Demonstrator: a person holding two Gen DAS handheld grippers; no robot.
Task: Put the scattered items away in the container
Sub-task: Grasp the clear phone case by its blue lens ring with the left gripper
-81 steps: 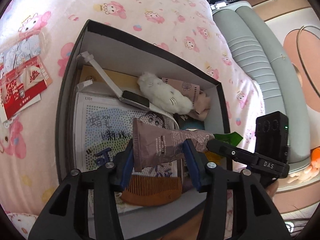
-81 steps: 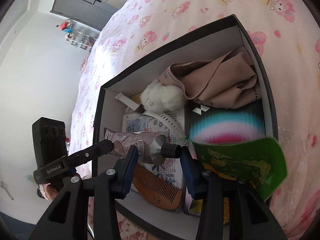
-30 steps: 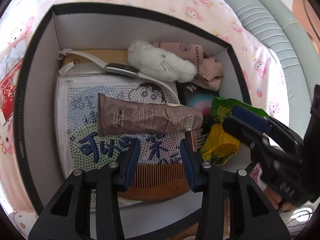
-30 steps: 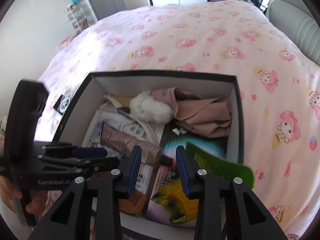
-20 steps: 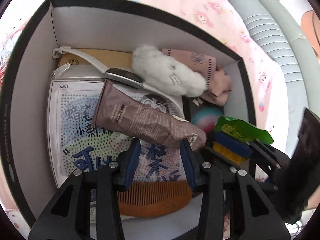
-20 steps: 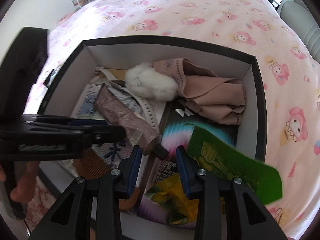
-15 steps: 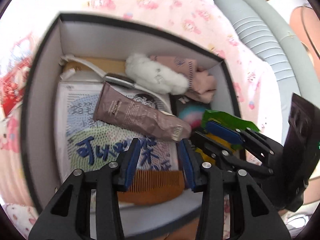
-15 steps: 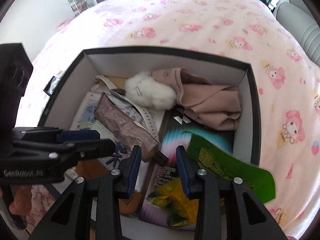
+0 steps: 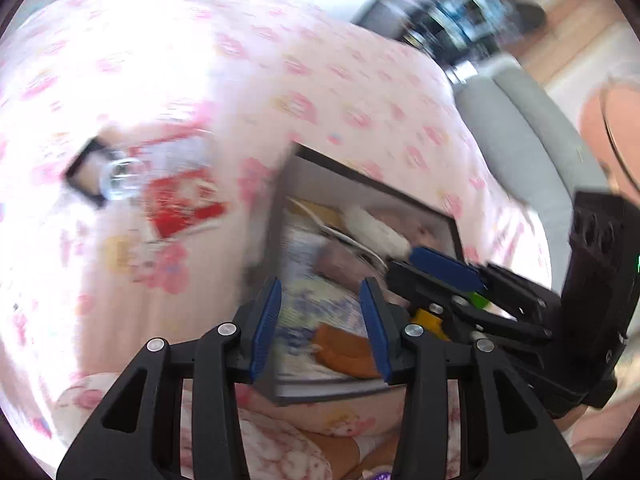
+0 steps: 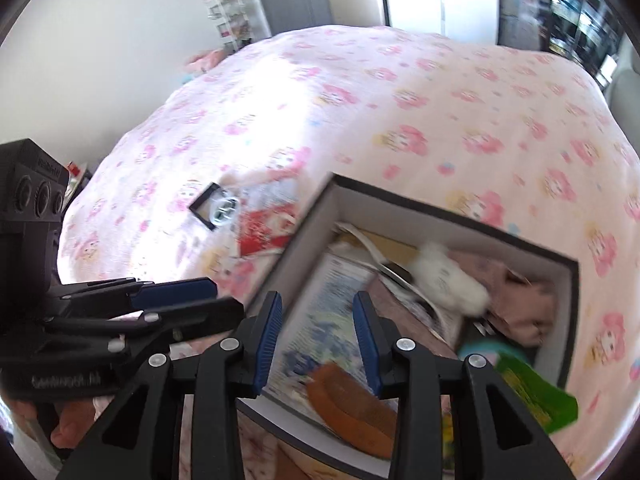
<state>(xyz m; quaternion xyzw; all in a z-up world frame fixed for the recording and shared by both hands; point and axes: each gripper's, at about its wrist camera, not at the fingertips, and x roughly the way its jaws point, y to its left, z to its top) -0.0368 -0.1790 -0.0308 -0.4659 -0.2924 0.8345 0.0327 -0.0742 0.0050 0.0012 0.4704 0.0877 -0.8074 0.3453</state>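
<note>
The black-walled box (image 10: pixel 436 216) rests on the pink patterned bed (image 10: pixel 400 92), holding a brown tube (image 10: pixel 400 304), white plush (image 10: pixel 448 276) and comb (image 10: pixel 352 412). Left gripper (image 9: pixel 320 324) and right gripper (image 10: pixel 316 336) hover above it, jaws apart, empty.

Black-rimmed grey-walled cardboard box (image 10: pixel 452 216) on pink-and-white cartoon-bunny print bedsheet (image 10: pixel 400 92). Inside: fluffy white plush (image 10: pixel 448 276), beige-pink folded cloth (image 10: pixel 520 300), brown tube (image 10: pixel 404 308), orange-brown wooden comb (image 10: pixel 352 408), blue-dotted printed sheet (image 10: pixel 320 320), green packet (image 10: pixel 536 396). Red-and-white packet (image 10: pixel 268 230) on sheet. Blue gripper pads (image 10: pixel 267 340).
</note>
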